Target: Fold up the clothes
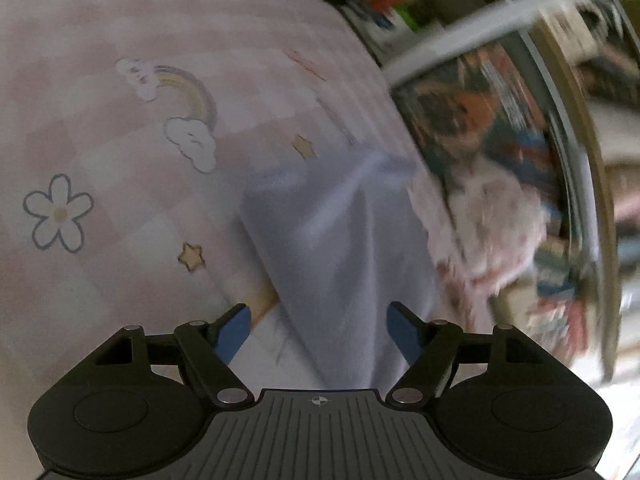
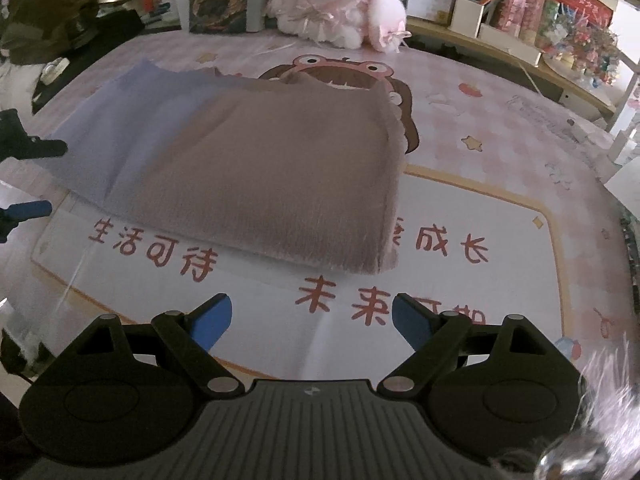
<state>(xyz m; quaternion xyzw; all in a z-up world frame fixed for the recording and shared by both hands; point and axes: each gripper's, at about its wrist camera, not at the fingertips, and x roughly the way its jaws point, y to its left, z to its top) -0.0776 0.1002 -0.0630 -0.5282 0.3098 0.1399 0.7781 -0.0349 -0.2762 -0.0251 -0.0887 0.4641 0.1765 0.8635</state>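
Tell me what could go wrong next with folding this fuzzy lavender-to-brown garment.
1. The fuzzy lavender-to-brown garment lies loosely folded; a one-sided pull by the open left gripper could undo it.
2. The open right gripper sits short of the garment and might grab the glossy printed table mat instead.

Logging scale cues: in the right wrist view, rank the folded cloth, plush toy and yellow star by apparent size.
1. Folded cloth, by far the largest.
2. Plush toy, though it sits farther back, so it looks smaller than it is.
3. Yellow star, tiny.
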